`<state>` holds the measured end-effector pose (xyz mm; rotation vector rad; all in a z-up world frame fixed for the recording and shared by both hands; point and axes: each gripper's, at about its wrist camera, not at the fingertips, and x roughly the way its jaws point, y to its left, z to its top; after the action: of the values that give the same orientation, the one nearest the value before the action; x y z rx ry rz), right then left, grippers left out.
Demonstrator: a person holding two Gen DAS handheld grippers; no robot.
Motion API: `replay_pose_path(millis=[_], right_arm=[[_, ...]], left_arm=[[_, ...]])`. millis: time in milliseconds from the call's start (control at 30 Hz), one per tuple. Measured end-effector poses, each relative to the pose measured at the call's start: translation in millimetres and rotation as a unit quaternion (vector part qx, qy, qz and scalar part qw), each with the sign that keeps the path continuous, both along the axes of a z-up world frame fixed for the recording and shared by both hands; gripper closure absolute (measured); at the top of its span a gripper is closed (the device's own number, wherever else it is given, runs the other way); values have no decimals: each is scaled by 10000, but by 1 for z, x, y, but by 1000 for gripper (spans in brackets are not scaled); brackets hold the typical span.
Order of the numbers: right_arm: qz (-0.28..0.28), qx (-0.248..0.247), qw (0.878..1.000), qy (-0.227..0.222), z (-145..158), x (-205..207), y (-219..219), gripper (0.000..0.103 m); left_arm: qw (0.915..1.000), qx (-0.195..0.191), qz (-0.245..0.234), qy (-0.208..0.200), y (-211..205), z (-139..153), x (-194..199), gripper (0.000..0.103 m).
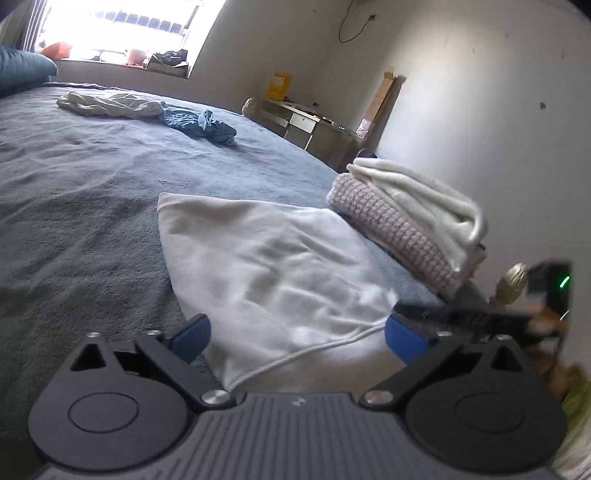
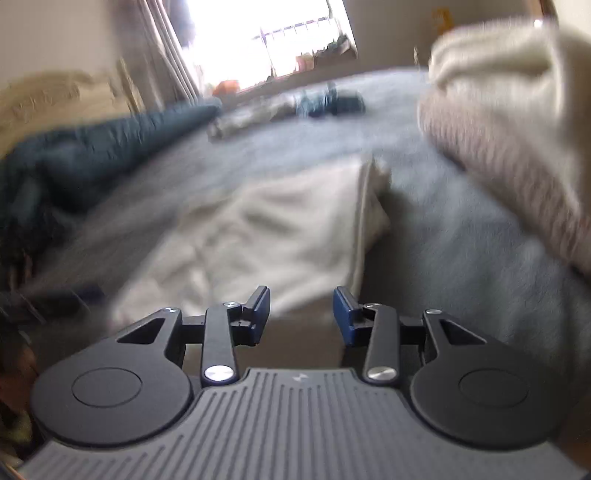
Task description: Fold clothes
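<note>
A white garment, folded into a rough rectangle, lies flat on the grey bed and serves as the landmark here. The left gripper sits at the garment's near edge with its jaws spread wide, one blue pad on either side of the cloth's hem, closed on nothing. In the left wrist view, part of the right gripper shows as a dark bar just beside the garment's near right corner. The right gripper's own view is blurred by motion; the right gripper stands partly open at the garment's near edge, with nothing between its pads. To the right of the garment and just beside it rests a stack of folded clothes, a pinkish knit below and a cream piece on top. Well beyond the garment, toward the bright window, a crumpled cream cloth and a crumpled blue cloth lie touching each other on the bed. A dark teal pillow lies at the far left
</note>
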<state>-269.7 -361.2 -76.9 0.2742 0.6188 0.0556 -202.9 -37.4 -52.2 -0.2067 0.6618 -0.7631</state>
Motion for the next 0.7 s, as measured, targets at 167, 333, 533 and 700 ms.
replay_pose_path(millis=[167, 333, 533, 700], right_arm=[[-503, 456, 9976, -155, -2, -20, -32, 71], [-58, 986, 9945, -336, -7, -23, -36, 70], [38, 1066, 9943, -15, -24, -26, -34, 69], [-152, 1558, 9876, -151, -25, -36, -52, 60]], left_arm=[[9992, -30, 334, 229, -6, 7, 7, 0], [9994, 105, 317, 55, -26, 10, 20, 0], [9980, 543, -49, 305, -50, -17, 36, 0], [9981, 562, -147, 201, -56, -14, 38, 0]])
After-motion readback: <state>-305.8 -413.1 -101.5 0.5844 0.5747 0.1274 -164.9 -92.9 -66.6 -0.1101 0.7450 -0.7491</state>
